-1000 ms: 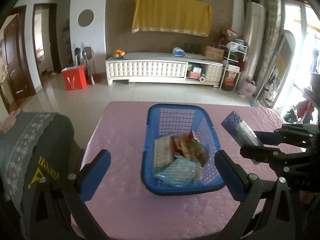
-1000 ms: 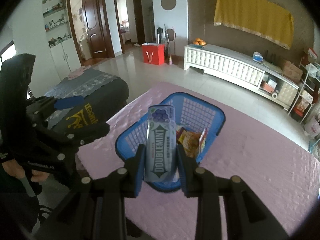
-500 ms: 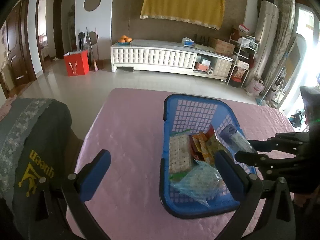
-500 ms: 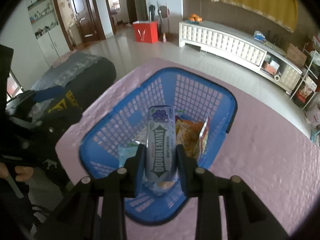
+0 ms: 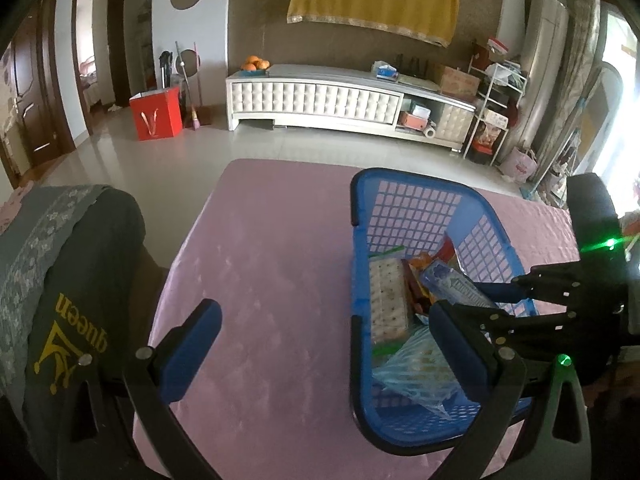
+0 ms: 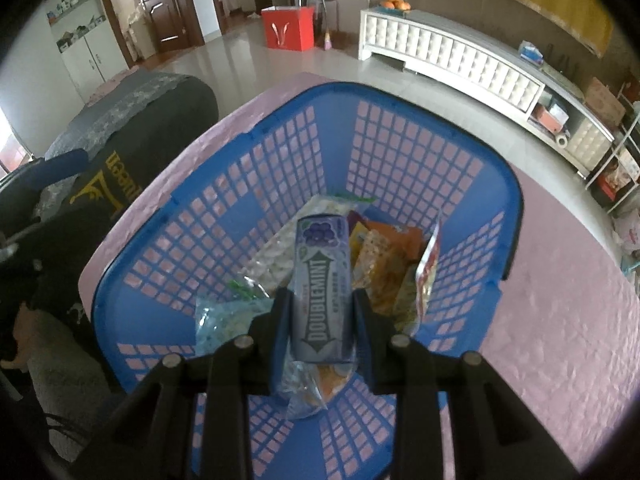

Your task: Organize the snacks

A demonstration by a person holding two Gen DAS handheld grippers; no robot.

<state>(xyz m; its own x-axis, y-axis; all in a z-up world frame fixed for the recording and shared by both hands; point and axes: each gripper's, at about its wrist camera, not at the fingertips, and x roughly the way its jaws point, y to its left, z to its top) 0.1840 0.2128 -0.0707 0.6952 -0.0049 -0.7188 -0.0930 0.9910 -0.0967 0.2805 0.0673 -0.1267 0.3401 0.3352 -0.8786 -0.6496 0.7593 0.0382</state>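
We find the right claw (image 6: 320,316) clamped on a Doublemint gum pack (image 6: 323,286), holding it inside the blue basket (image 6: 400,100), just above the snack packets (image 6: 384,264) lying there. The left claw (image 5: 324,344) stands wide open and empty, straddling the basket's near left rim over the pink worktop (image 5: 272,240). Beyond, we note a white cabinet (image 5: 320,100).

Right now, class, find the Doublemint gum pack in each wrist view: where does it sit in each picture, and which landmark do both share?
Left wrist view: the gum pack lies right of centre, over the basket's snacks, held by the right gripper coming from the right.
Right wrist view: the pack sits at centre, clamped upright between the jaws.
Shared landmark: the blue basket.
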